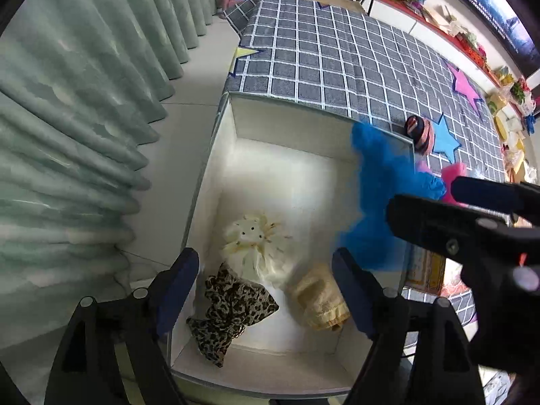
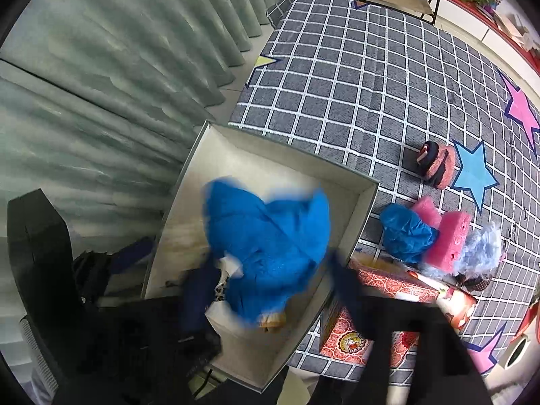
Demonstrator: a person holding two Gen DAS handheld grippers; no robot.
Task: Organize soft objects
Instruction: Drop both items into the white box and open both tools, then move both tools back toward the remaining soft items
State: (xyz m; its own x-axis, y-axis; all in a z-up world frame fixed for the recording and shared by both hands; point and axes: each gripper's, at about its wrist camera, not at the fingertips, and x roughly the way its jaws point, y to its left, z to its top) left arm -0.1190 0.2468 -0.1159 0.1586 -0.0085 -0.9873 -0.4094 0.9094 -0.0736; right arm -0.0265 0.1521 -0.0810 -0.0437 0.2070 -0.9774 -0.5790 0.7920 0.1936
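A white open box point(image 1: 287, 118) point(image 2: 366, 202) sits at the edge of a grey checked mat. In it lie a leopard-print cloth point(image 1: 233, 307), a cream frilly piece point(image 1: 256, 243) and a yellow cloth point(image 1: 320, 300). A blurred blue cloth point(image 2: 270, 246) point(image 1: 381, 195) is in mid-air over the box, between the spread fingers of my right gripper point(image 2: 270, 290) point(image 1: 472, 209). My left gripper point(image 1: 266, 290) is open and empty over the box's near end.
On the mat right of the box lie another blue cloth point(image 2: 408, 233), two pink sponges point(image 2: 445, 236), a pale blue fluffy piece point(image 2: 482, 249), a striped pink-black item point(image 2: 435, 163) and a red patterned box point(image 2: 371, 303). Green curtains point(image 1: 67, 135) hang at left.
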